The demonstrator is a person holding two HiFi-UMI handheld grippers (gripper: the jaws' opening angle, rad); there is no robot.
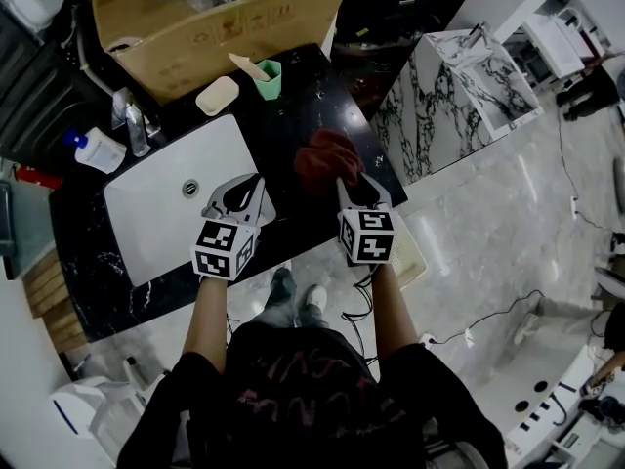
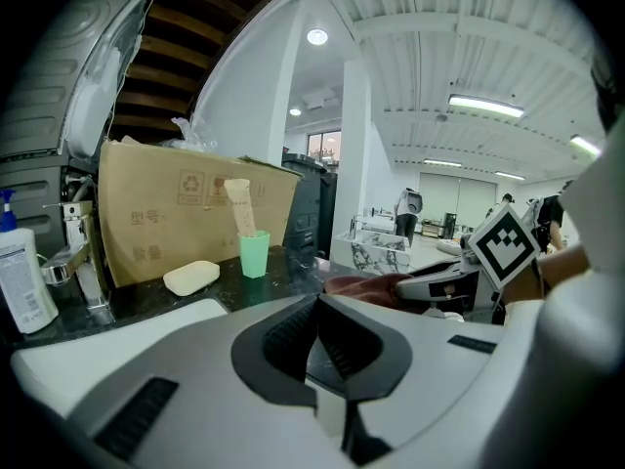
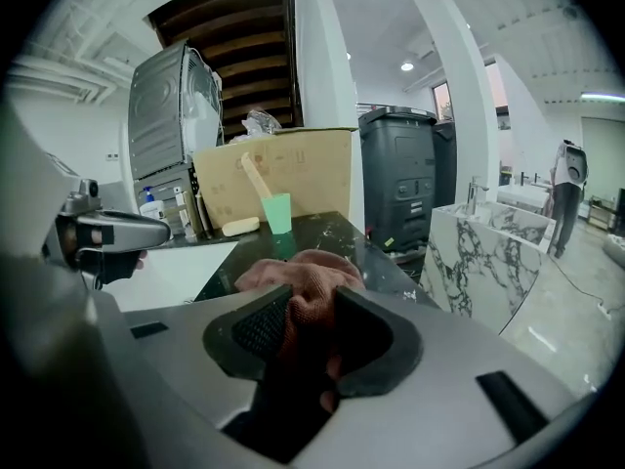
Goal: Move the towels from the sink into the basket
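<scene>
Towel (image 1: 327,161) lay bunched on the counter (image 1: 293,96) beside the sink (image 1: 156,213) — its raised fold gave the right gripper (image 1: 363,191) something to pinch, and the jaws clamped it. Left gripper (image 1: 244,189) hovered at the sink rim, jaws pressed together, empty — likely spare.

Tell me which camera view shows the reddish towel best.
The right gripper view: the towel fills the middle, bunched between the jaws of the right hand-held gripper. The head view shows it small; the left gripper view catches only a sliver.
</scene>
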